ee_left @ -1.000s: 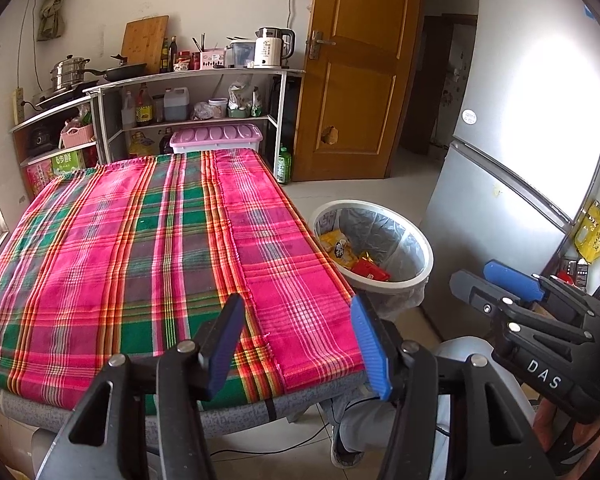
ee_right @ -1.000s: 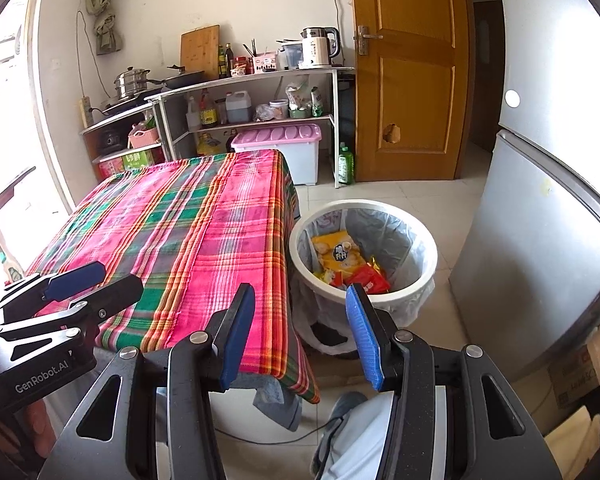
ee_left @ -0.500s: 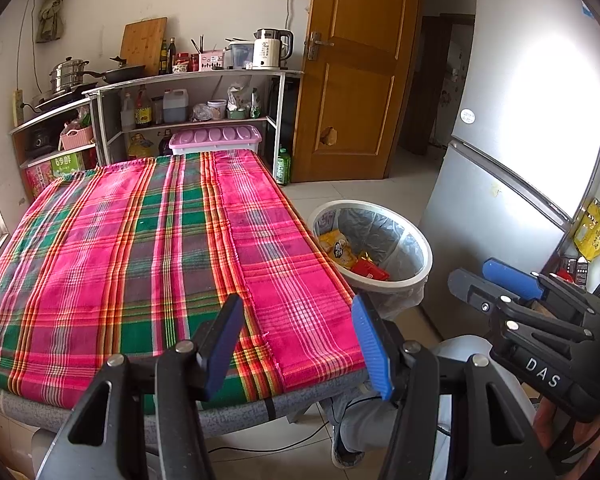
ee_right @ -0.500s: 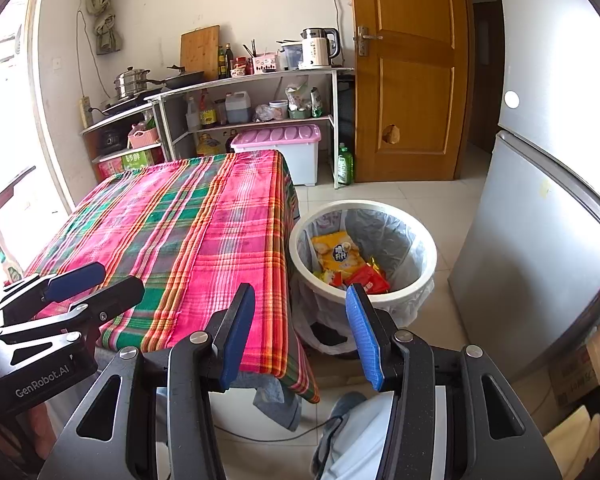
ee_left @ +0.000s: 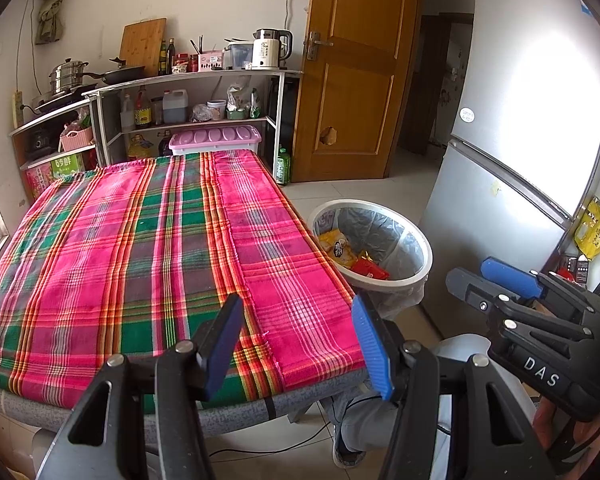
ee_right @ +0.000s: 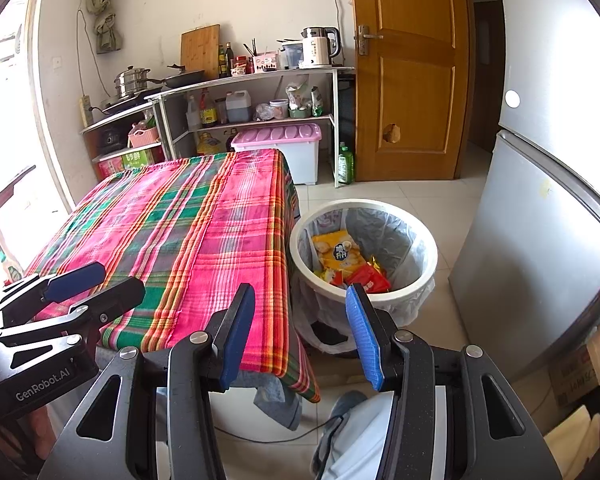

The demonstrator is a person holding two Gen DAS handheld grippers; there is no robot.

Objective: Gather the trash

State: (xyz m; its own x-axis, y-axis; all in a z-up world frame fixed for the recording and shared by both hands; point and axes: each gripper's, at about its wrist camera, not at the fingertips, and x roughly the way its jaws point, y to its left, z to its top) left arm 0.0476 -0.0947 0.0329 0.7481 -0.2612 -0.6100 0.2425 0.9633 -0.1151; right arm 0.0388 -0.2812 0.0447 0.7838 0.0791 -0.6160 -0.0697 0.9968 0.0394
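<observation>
A white round trash bin [ee_left: 414,276] with a grey liner stands on the floor right of the table; it also shows in the right wrist view [ee_right: 396,286]. Inside lie a yellow snack wrapper [ee_right: 334,250] and a red wrapper [ee_right: 370,280]. My left gripper [ee_left: 296,342] is open and empty above the near edge of the table. My right gripper [ee_right: 298,334] is open and empty, held above the floor near the bin. Each gripper shows in the other's view, the right one [ee_left: 496,284] and the left one [ee_right: 88,286].
The table wears a pink and green plaid cloth [ee_left: 140,248]. A silver fridge [ee_left: 520,160] stands close right of the bin. Shelves with kitchen things [ee_left: 188,92], a pink-lidded box [ee_left: 216,140] and a wooden door [ee_left: 352,76] are at the back.
</observation>
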